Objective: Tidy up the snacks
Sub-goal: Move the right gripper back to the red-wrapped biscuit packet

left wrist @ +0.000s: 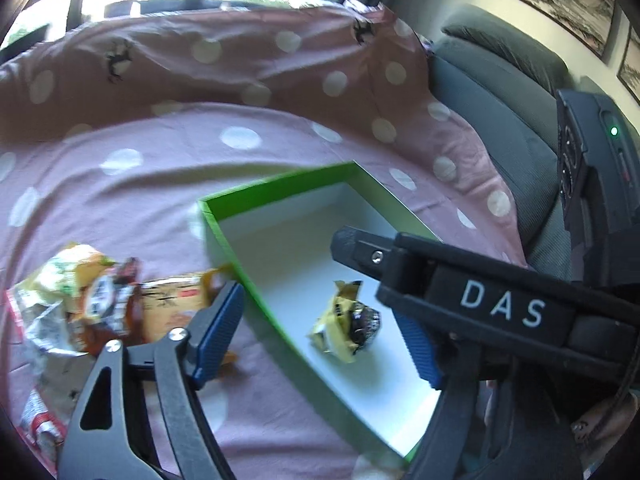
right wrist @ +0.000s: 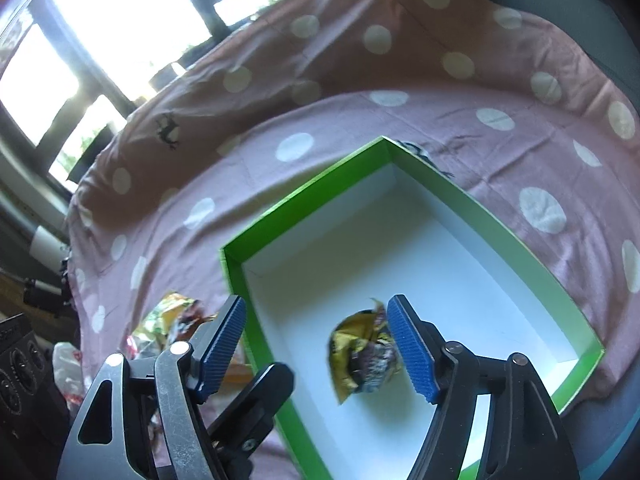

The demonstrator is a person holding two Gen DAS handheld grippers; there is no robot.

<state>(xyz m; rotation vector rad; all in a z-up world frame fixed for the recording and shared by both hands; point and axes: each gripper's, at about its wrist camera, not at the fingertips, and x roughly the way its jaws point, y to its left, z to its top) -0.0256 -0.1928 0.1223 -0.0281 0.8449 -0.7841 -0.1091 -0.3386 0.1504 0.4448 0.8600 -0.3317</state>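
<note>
A green box [left wrist: 280, 185] with a white inside lies on the pink dotted cloth. One crumpled yellow and dark wrapped candy [left wrist: 347, 330] rests on its floor. My left gripper [left wrist: 320, 344] hangs open over the box's left wall, with nothing pressed between its blue pads. My right gripper [left wrist: 460, 292] crosses in front from the right and hides part of the left one's right finger. In the right wrist view the right gripper [right wrist: 316, 350] stands open above the box [right wrist: 304, 196]. The candy [right wrist: 362, 356] lies right beside its right pad [right wrist: 412, 354]. A black finger of the left gripper [right wrist: 256, 400] shows below.
A heap of loose snack packets [left wrist: 100, 304] lies on the cloth [left wrist: 160, 168] left of the box, also seen as a snack heap [right wrist: 172, 320] in the right wrist view. A grey sofa [left wrist: 500, 92] stands at the right. Windows are behind.
</note>
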